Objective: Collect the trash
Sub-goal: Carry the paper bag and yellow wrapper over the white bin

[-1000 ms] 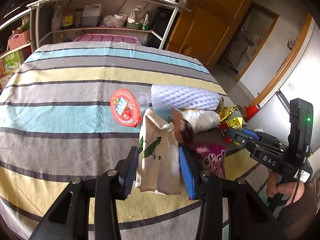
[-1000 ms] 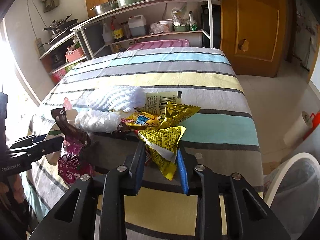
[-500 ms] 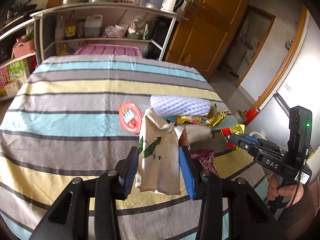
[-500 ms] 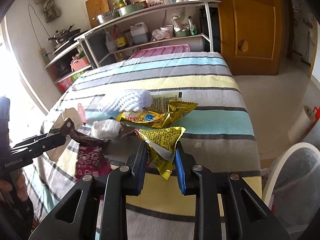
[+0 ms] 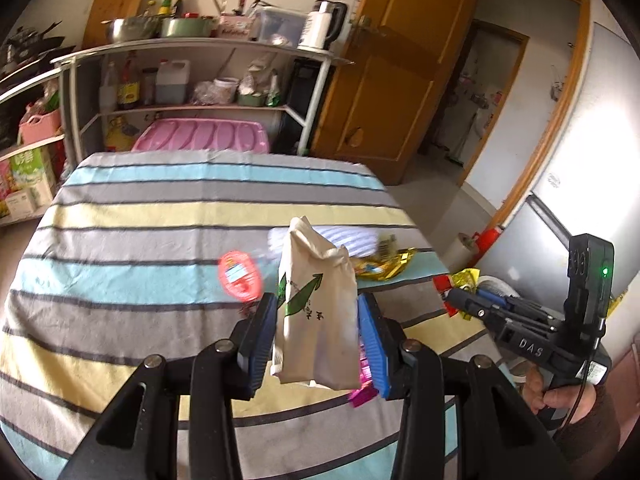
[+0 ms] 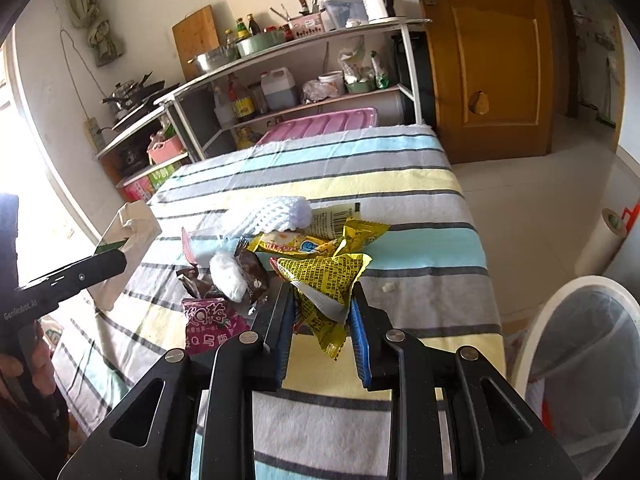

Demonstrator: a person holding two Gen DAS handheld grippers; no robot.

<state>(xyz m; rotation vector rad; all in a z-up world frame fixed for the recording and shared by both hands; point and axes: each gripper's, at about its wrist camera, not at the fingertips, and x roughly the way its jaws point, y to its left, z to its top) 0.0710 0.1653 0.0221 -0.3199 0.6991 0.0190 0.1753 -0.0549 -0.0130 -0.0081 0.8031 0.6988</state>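
My left gripper (image 5: 318, 332) is shut on a crumpled white paper bag (image 5: 316, 312) with a green leaf print, held above the striped table (image 5: 120, 248). My right gripper (image 6: 322, 320) is shut on a yellow snack wrapper (image 6: 320, 284), held above the table near its right edge; it also shows in the left wrist view (image 5: 460, 284). More trash lies on the table: a white foam net (image 6: 268, 214), a gold wrapper (image 6: 320, 240), a brown wrapper (image 6: 250, 272), a magenta packet (image 6: 212, 320) and a red round lid (image 5: 240, 276).
A white bin with a clear liner (image 6: 580, 356) stands on the floor right of the table. A metal shelf rack (image 5: 200, 80) with bottles and pots stands behind the table. A pink tub lid (image 5: 200, 140) lies at the far edge. A wooden door (image 5: 392, 72) is at the right.
Both grippers have risen with their loads; the paper bag and the yellow wrapper are higher above the table. The brown wrapper that hung by the bag now lies on the table.
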